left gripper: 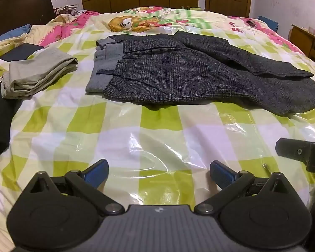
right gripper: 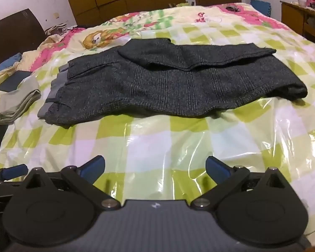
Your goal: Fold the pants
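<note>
Dark grey checked pants (left gripper: 189,71) lie across the bed, waistband with pale grey lining to the left, the legs folded back toward the waist; they also show in the right wrist view (right gripper: 161,79). My left gripper (left gripper: 159,171) is open and empty, low over the bedcover in front of the pants and apart from them. My right gripper (right gripper: 155,168) is open and empty, also short of the pants' near edge. Part of the right gripper shows at the right edge of the left wrist view (left gripper: 300,153).
The bed (left gripper: 119,126) has a green-checked cover under shiny clear plastic. Folded beige pants (left gripper: 37,73) lie at the left, also seen in the right wrist view (right gripper: 16,103). A dark flat item (left gripper: 21,52) lies behind them. A wooden table (right gripper: 304,21) stands at the right.
</note>
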The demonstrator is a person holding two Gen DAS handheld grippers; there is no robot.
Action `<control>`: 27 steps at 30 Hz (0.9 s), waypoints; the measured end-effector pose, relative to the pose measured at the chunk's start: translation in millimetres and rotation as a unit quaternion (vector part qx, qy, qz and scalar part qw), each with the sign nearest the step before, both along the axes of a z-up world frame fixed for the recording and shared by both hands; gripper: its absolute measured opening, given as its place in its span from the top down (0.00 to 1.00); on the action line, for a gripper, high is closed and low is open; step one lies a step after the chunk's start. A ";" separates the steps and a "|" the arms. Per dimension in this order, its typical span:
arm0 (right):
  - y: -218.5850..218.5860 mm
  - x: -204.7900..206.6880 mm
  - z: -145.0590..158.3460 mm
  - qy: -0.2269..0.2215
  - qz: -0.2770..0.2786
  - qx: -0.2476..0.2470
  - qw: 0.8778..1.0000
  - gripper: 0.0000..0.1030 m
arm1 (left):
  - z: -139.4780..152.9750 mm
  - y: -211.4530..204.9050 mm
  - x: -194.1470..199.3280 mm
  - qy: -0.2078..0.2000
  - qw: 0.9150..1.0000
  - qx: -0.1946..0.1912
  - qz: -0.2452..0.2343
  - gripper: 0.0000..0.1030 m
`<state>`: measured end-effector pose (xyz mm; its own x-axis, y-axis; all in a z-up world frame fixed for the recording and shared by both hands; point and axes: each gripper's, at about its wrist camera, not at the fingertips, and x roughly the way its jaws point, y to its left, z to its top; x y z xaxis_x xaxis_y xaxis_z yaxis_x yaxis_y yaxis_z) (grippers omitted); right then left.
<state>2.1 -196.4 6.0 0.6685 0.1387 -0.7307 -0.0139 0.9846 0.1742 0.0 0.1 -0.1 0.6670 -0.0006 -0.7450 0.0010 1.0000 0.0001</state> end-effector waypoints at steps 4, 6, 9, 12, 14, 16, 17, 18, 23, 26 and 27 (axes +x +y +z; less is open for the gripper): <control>-0.1 0.2 -1.3 0.005 0.002 0.006 1.000 0.02 | -0.2 0.9 -0.1 0.001 1.000 -0.001 0.000 0.00; 2.2 0.2 -2.1 0.008 0.008 0.004 1.000 0.02 | -0.3 1.5 -0.3 0.001 1.000 -0.001 0.001 0.00; 6.4 -0.1 -3.0 0.010 0.020 -0.003 1.000 0.02 | -0.3 2.4 -0.7 0.002 1.000 -0.001 0.002 0.00; 9.1 -0.7 -3.0 0.009 0.027 -0.003 1.000 0.02 | -2.4 3.1 0.8 0.001 1.000 0.001 -0.001 0.00; 9.7 -0.5 -4.0 0.013 0.030 -0.002 0.999 0.02 | -2.9 3.4 0.8 0.001 1.000 0.002 -0.001 0.00; 10.2 -0.5 -4.4 0.014 0.033 -0.002 0.999 0.02 | -5.8 3.6 -1.9 0.000 1.000 0.003 -0.001 0.00; 10.3 -0.4 -4.5 0.014 0.035 -0.001 0.999 0.02 | -5.8 3.3 -1.9 0.000 1.000 0.002 0.000 0.00; 10.5 -0.4 -4.9 0.015 0.037 0.001 0.999 0.02 | -5.6 3.0 -1.8 0.000 1.000 0.003 0.000 0.00; 11.6 0.4 -5.7 0.016 0.041 -0.002 0.999 0.03 | -6.0 2.4 -1.7 0.000 1.000 0.003 0.000 0.00; 11.4 0.6 -6.1 0.017 0.041 -0.001 0.999 0.03 | -5.7 2.4 -1.5 0.000 1.000 0.002 0.000 0.00; 11.8 0.6 -6.3 0.018 0.041 -0.001 0.999 0.03 | -5.7 2.4 -1.5 0.000 1.000 0.003 0.000 0.00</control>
